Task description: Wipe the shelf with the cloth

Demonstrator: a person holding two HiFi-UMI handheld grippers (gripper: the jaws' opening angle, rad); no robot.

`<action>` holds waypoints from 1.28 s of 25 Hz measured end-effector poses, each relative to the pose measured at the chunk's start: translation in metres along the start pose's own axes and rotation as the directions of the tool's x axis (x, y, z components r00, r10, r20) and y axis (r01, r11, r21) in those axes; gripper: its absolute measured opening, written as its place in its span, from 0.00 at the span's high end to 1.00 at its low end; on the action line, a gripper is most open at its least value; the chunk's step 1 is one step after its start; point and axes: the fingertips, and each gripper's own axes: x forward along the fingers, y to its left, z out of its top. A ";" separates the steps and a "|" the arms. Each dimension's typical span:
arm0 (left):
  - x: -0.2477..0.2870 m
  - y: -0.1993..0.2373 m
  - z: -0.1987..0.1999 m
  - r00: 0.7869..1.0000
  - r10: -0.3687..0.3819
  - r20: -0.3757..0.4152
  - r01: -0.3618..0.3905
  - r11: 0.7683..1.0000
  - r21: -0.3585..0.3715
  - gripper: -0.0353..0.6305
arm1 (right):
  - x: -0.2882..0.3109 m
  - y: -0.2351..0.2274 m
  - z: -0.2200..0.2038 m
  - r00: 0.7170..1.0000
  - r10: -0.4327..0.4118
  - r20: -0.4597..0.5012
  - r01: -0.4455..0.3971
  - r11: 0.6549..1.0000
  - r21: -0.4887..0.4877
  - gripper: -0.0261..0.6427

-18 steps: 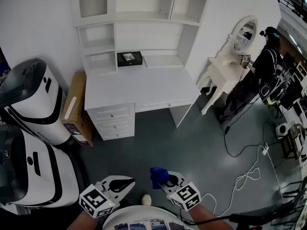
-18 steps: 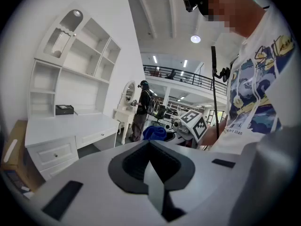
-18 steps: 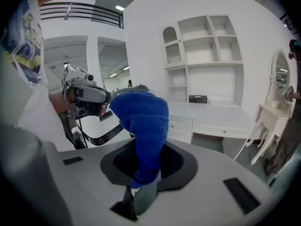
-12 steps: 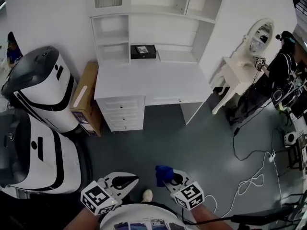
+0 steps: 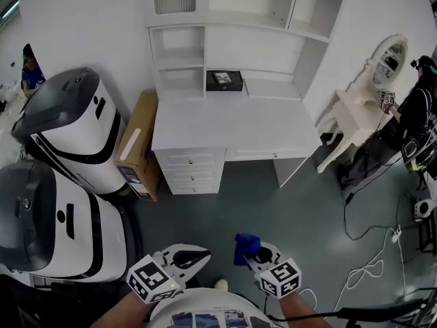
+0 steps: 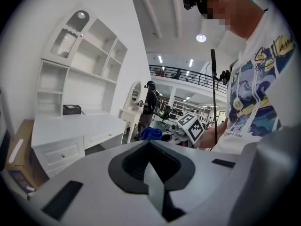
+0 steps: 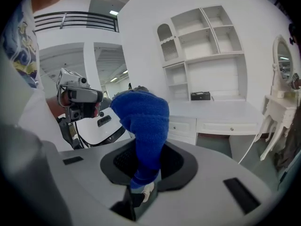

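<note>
The right gripper [image 7: 140,192] has its jaws clamped on the lower end of the blue cloth [image 7: 141,121], so the bulk stands up past the jaw tips as a loose wad, probably left free to be pressed against a surface; the left gripper [image 6: 153,175] has its jaws closed together on nothing and rides just beside the right one, seemingly kept in reserve; the white shelf unit [image 5: 225,46] stands well ahead of both pairs of jaws, across open floor and above a white desk [image 5: 232,125], so wiping has not yet begun; a small black box [image 5: 224,80] sits in a low shelf bay and may have to be worked around.
</note>
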 end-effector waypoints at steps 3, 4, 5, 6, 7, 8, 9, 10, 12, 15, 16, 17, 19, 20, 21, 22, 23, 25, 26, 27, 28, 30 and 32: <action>0.000 0.032 0.021 0.999 -0.034 0.026 0.033 0.999 0.026 0.93 | 0.021 -0.009 0.022 0.999 -0.034 -0.004 0.034 0.999 0.015 0.81; -0.002 0.044 0.029 0.998 -0.040 0.038 0.038 0.999 0.037 0.93 | 0.030 -0.012 0.031 0.999 -0.041 -0.005 0.041 0.999 0.015 0.81; -0.006 0.057 0.037 0.998 -0.044 0.051 0.041 0.998 0.047 0.93 | 0.040 -0.014 0.041 0.999 -0.047 -0.006 0.047 0.999 0.011 0.81; -0.010 0.069 0.044 0.997 -0.047 0.062 0.043 0.998 0.054 0.93 | 0.051 -0.016 0.051 0.999 -0.053 -0.005 0.053 0.999 0.006 0.81; -0.015 0.080 0.049 0.996 -0.049 0.070 0.045 0.997 0.059 0.93 | 0.063 -0.018 0.062 0.998 -0.059 -0.003 0.059 0.998 0.003 0.81; -0.022 0.091 0.052 0.996 -0.051 0.074 0.046 0.997 0.063 0.93 | 0.075 -0.019 0.072 0.998 -0.063 0.000 0.063 0.998 0.002 0.81; -0.029 0.101 0.053 0.996 -0.052 0.075 0.047 0.997 0.066 0.93 | 0.088 -0.019 0.082 0.998 -0.065 0.004 0.065 0.998 0.003 0.81; -0.037 0.110 0.053 0.996 -0.053 0.074 0.048 0.996 0.069 0.93 | 0.101 -0.017 0.092 0.998 -0.064 0.007 0.064 0.998 0.001 0.81; -0.055 0.128 0.051 0.996 -0.045 0.076 0.040 0.997 0.069 0.93 | 0.128 -0.009 0.112 0.998 -0.054 0.009 0.054 0.998 -0.020 0.81; -0.080 0.158 0.045 0.996 -0.003 0.086 0.000 0.999 0.041 0.93 | 0.164 0.005 0.138 1.000 -0.026 -0.002 0.026 0.998 -0.062 0.81; -0.088 0.167 0.044 0.995 0.014 0.096 -0.017 0.999 0.028 0.93 | 0.174 0.009 0.145 1.000 -0.014 -0.007 0.013 0.997 -0.075 0.81; -0.095 0.175 0.044 0.993 0.031 0.111 -0.033 0.999 0.015 0.93 | 0.182 0.014 0.152 1.000 -0.002 -0.015 0.001 0.996 -0.093 0.81; -0.108 0.189 0.046 0.988 0.064 0.143 -0.064 0.998 -0.008 0.93 | 0.199 0.018 0.164 0.999 0.015 -0.035 -0.019 0.991 -0.132 0.81; -0.113 0.197 0.045 0.985 0.081 0.153 -0.079 0.997 -0.019 0.93 | 0.207 0.018 0.169 0.999 0.022 -0.043 -0.028 0.989 -0.142 0.81; -0.118 0.205 0.044 0.983 0.097 0.159 -0.093 0.995 -0.030 0.93 | 0.216 0.018 0.173 0.998 0.029 -0.049 -0.036 0.989 -0.145 0.81; -0.122 0.212 0.043 0.981 0.110 0.161 -0.105 0.994 -0.039 0.93 | 0.225 0.019 0.178 0.998 0.037 -0.053 -0.044 0.988 -0.145 0.81; -0.125 0.219 0.042 0.979 0.121 0.163 -0.114 0.992 -0.048 0.93 | 0.233 0.019 0.182 0.997 0.045 -0.055 -0.053 0.988 -0.148 0.81; -0.130 0.232 0.040 0.976 0.143 0.167 -0.134 0.989 -0.062 0.93 | 0.251 0.018 0.192 0.996 0.063 -0.056 -0.071 0.984 -0.164 0.81; -0.131 0.240 0.040 0.973 0.155 0.168 -0.145 0.987 -0.069 0.93 | 0.260 0.016 0.196 0.996 0.072 -0.056 -0.080 0.982 -0.171 0.81; -0.132 0.248 0.040 0.971 0.168 0.169 -0.157 0.985 -0.075 0.93 | 0.271 0.013 0.201 0.995 0.080 -0.056 -0.089 0.981 -0.175 0.81; -0.133 0.256 0.040 0.969 0.179 0.167 -0.168 0.983 -0.078 0.93 | 0.281 0.010 0.205 0.995 0.088 -0.056 -0.097 0.980 -0.174 0.81; -0.135 0.272 0.045 0.965 0.204 0.164 -0.194 0.978 -0.079 0.93 | 0.304 0.001 0.215 0.993 0.107 -0.051 -0.114 0.980 -0.163 0.81; -0.136 0.292 0.053 0.957 0.239 0.162 -0.229 0.970 -0.080 0.93 | 0.329 -0.011 0.229 0.991 0.127 -0.041 -0.132 0.980 -0.152 0.81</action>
